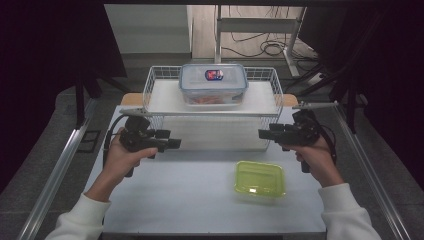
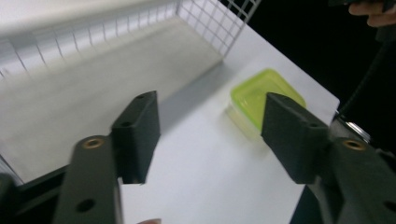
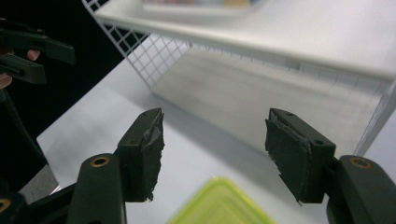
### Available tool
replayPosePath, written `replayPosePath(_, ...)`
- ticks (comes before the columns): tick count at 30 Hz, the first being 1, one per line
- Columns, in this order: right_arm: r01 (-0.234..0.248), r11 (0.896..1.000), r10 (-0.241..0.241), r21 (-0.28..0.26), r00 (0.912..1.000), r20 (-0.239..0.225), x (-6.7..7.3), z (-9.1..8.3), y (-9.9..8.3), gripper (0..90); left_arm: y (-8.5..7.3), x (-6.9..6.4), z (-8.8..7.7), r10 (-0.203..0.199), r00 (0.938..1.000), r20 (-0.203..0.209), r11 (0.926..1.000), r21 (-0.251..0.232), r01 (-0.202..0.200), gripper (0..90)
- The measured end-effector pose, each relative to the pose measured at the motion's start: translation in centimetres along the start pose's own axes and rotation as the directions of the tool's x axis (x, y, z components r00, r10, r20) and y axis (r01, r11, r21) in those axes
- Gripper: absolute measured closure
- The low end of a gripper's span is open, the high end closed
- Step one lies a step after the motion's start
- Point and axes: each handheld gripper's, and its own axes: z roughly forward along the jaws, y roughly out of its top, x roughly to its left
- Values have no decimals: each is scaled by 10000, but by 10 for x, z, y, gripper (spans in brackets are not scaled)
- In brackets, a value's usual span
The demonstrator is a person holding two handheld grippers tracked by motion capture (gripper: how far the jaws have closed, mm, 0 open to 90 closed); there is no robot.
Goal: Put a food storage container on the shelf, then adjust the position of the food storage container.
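Note:
A flat lime-green lidded container lies on the white table, right of the middle. In the left gripper view this green container lies ahead, just beyond the right jaw. My left gripper hovers at the table's left and points right, jaws wide apart with nothing between them. My right gripper hovers at the right and points left, also open and empty. The green container's corner shows just below its jaws.
A white wire rack stands at the back of the table. On its top shelf sits a clear lidded box with a blue rim and a red-and-blue label. The space under the shelf holds nothing. Dark drapes flank both sides.

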Motion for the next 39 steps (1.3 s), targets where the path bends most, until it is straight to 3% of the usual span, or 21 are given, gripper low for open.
replayPosePath(3, -80, 9997, 82, 217, 9999, -74, -1, 0, -18, 357, -16, 0, 1, -66, 10000, 39, 10000, 29, 66, 312)
replayPosePath(6, -130, 9988, 124, 476, 9998, 139, 0, 3, -33, 351, -34, 1, 3, -148, 9999, 32, 9998, 93, 147, 301)
replayPosePath(9, -348, 9973, 348, 640, 9994, 12, 3, 7, -50, 354, -52, 4, 9, -208, 9997, -147, 9991, 373, 213, 291)
replayPosePath(17, -41, 9860, 1, 1670, 9997, 238, 10, 24, -87, 380, -86, 13, 21, -555, 9974, -468, 9956, 730, 589, 289)
replayPosePath(24, -248, 9829, 212, 1827, 9995, 216, 7, 24, -102, 404, -94, 14, 22, -412, 9971, -639, 9946, 924, 470, 287)
replayPosePath(28, -389, 9840, 287, 1741, 9978, 604, 2, 18, -109, 411, -96, 14, 16, -511, 9960, -734, 9954, 770, 567, 283)
replayPosePath(33, -713, 9863, 561, 1488, 9930, 1043, -9, 3, -118, 431, -101, 18, 17, -558, 9946, -872, 9935, 943, 640, 266)
replayPosePath(37, -969, 9885, 774, 1157, 9838, 1619, -19, -12, -125, 530, -102, 19, 17, -601, 9940, -912, 9930, 959, 688, 265)
replayPosePath(39, -1083, 9894, 863, 966, 9743, 2081, -25, -19, -129, 631, -102, 19, 17, -590, 9941, -915, 9927, 1000, 681, 261)
